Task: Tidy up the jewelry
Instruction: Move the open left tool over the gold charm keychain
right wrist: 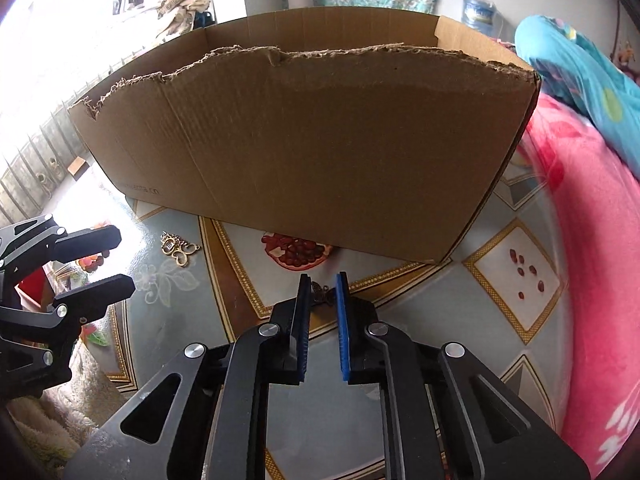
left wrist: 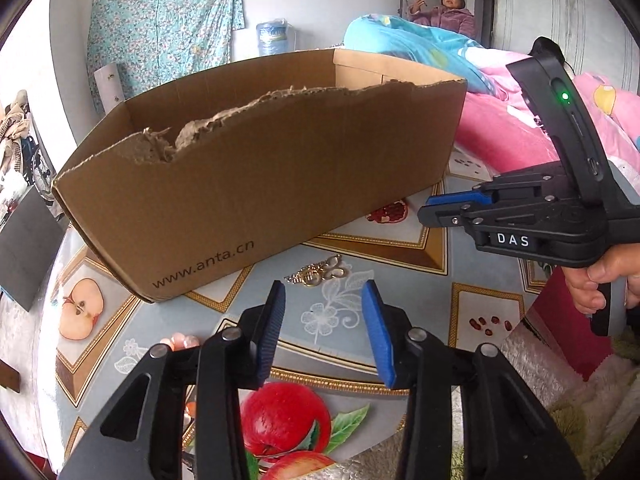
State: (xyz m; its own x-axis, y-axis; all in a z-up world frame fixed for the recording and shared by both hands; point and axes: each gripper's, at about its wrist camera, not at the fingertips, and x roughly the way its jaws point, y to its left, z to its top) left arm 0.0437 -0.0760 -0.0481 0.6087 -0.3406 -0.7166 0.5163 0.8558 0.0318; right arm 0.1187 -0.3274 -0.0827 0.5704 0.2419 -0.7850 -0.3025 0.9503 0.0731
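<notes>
right claw (right wrist: pixel 323 294) pinches a small dark butterfly charm (right wrist: pixel 322 295); left claw (left wrist: pixel 324 304) gapes, empty, before a gold pendant (left wrist: pixel 318 272) lying crosswise beside the cardboard box (left wrist: pixel 260 168).

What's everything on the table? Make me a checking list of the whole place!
Surface: table under a fruit-and-flower patterned cover.
Job's things: gold jewelry lies on the cover beside the cardboard box, whose top edge is torn; a small dark butterfly charm sits between the right gripper's pads.
Clutter: nothing seen.
Grippers: left gripper open, pointing at the gold jewelry without touching it; right gripper shut on the charm.
Cables: nothing seen.
Surroundings: pink blanket beside the table, floral cloth on the wall, water jug, a seated person behind.
</notes>
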